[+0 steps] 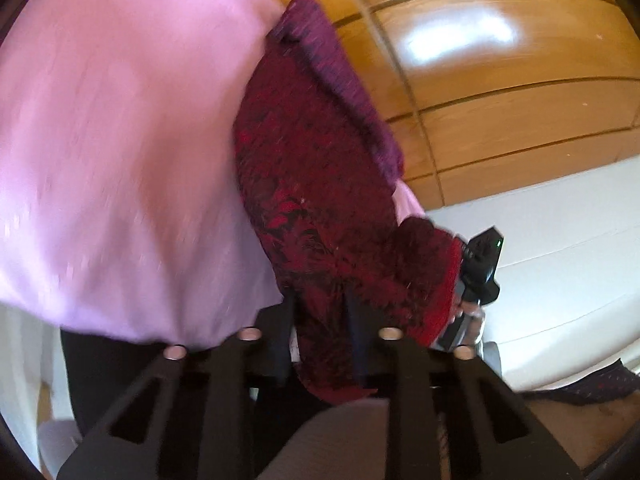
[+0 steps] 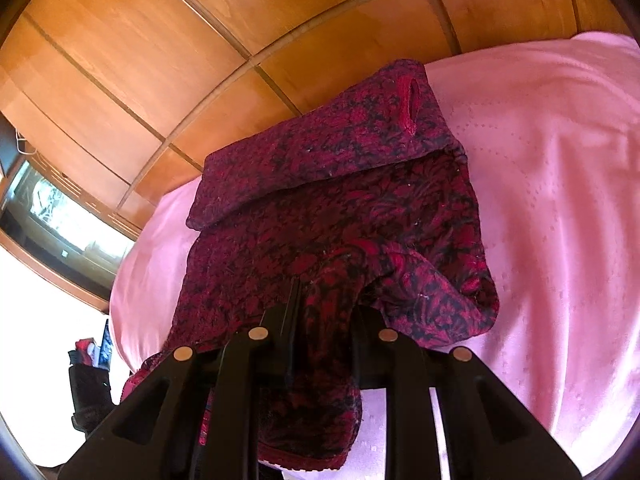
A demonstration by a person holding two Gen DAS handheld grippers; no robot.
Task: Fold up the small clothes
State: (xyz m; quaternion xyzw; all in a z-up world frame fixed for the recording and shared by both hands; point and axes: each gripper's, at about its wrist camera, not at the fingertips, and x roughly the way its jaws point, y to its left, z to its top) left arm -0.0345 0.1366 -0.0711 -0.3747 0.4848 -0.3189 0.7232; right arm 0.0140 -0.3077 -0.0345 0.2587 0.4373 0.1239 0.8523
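The red and black patterned garment (image 2: 332, 216) lies on a pink sheet (image 2: 560, 208), its far edge folded back toward the camera, a small red loop (image 2: 410, 106) showing on the fold. The right tool (image 2: 326, 300) is clamped on the near edge of the cloth, which bunches between its fingers. The left tool (image 1: 320, 304) grips another edge of the same garment (image 1: 320, 184), the fabric pinched between narrow jaws. Wooden panelling (image 2: 160, 52) rises behind. In the left wrist view the right tool (image 1: 478, 276) shows past the cloth
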